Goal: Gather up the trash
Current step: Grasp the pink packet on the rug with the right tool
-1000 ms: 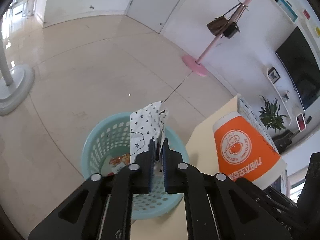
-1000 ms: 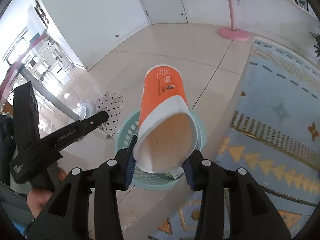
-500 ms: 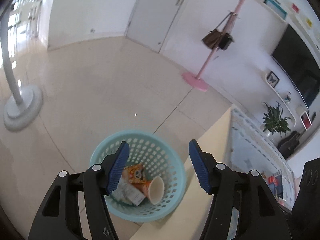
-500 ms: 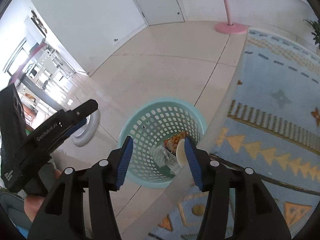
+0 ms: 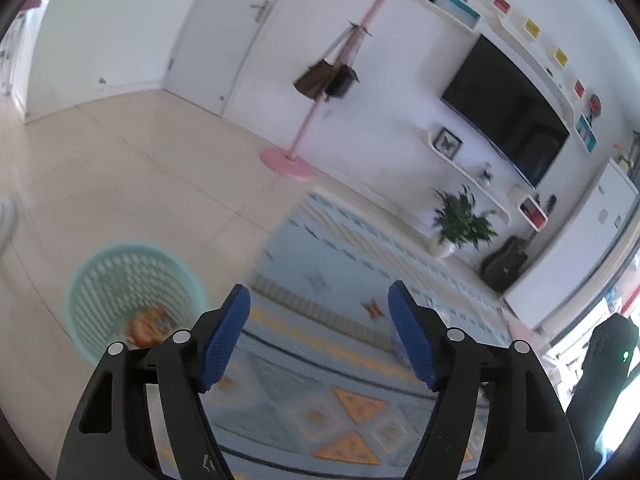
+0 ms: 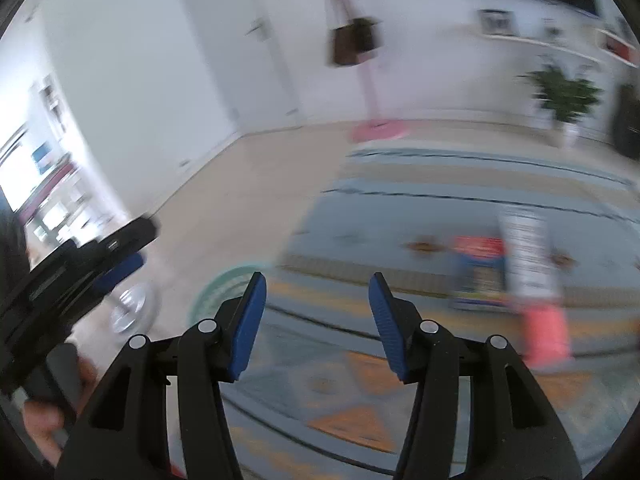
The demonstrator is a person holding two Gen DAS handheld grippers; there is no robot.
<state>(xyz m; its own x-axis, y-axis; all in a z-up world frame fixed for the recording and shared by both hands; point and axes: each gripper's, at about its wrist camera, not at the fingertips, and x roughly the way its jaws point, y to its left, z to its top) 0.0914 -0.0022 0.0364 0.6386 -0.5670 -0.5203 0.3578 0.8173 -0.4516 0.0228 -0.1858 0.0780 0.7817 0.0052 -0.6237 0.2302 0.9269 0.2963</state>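
Patterned rug [image 5: 344, 264], both grippers [image 5: 320, 332] [image 6: 314, 320] spread, empty

two grippers show, the left gripper [image 5: 320, 334] and the right gripper [image 6: 314, 320], each with two blue pads spread wide. one teal basket [image 5: 116, 280] stands on the floor. one pink coat stand [image 5: 320, 96], one television [image 5: 508, 112], one potted plant [image 5: 460, 222], one patterned rug [image 5: 340, 280].

No text or label is legible anywhere here.
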